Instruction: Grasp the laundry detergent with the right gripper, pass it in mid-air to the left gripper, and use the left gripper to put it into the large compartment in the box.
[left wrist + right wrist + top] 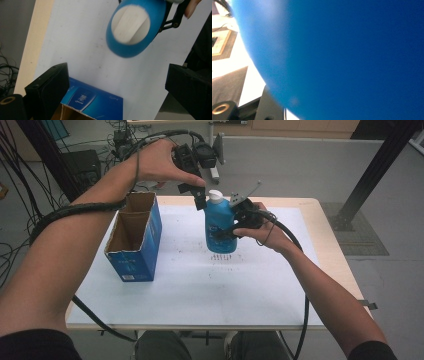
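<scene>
The bottle (pixel 220 226), blue with a white cap, stands upright near the middle of the surface (pixel 190 285), on its white sheet; whether its base touches the sheet cannot be told from the high view. The right tongs (pixel 235 226) grip the bottle's body from its right side, jaws closed on it, with the right hand (pixel 265 231) just behind them. In the right gripper view the blue body sits pressed up close between the jaws, blurred.

The left tongs (pixel 200 197) hang just left of the bottle's cap and slightly above it, pointing down, carried by the left hand (pixel 162 162). Their jaws stand wide apart with nothing between them. In the left gripper view the white cap and blue shoulder of the bottle (pixel 135 27) are seen from above, ahead of the open jaws and not touching them.

The box (pixel 136 237), blue cardboard with its top flaps open, stands well to the left of the bottle on the same sheet. Its open edge (pixel 92 105) shows below the bottle in the left gripper view.
</scene>
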`<control>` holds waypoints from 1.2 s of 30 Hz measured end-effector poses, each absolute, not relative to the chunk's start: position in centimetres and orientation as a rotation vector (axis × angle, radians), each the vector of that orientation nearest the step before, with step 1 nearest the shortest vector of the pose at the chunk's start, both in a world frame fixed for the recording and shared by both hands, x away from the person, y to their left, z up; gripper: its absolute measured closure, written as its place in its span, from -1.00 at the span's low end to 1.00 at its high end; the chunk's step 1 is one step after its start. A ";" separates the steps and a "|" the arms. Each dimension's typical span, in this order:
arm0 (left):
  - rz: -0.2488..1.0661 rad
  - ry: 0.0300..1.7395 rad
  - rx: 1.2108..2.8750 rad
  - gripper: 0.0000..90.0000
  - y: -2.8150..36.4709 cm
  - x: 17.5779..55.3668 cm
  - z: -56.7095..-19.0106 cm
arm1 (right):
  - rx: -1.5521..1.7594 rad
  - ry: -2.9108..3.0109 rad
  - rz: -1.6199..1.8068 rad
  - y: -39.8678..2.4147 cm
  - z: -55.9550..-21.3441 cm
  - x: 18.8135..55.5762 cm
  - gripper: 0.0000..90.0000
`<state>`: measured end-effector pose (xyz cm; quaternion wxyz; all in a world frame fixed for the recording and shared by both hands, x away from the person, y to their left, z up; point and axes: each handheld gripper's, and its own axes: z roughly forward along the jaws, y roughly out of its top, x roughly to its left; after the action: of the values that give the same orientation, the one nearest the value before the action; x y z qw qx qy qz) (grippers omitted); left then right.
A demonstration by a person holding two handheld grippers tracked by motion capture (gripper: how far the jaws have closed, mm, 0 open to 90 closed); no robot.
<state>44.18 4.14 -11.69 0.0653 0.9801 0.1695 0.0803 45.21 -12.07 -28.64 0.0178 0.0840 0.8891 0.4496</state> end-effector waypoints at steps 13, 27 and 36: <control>0.225 0.398 3.024 -0.88 3.1 42.4 -11.7 | 0.135 2.783 1.447 -9.6 -28.0 44.3 -0.02; 0.169 0.310 3.080 -0.88 2.5 41.4 -12.5 | 0.055 2.759 1.507 -9.0 -27.2 43.2 -0.02; 0.119 0.250 3.111 -0.88 1.9 40.8 -13.3 | -0.010 2.743 1.560 -8.7 -26.5 42.1 -0.02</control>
<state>40.85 1.88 -13.30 0.0093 0.9960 0.0800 0.0382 42.13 -8.75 -26.54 -0.0069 -0.0031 0.8692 0.4944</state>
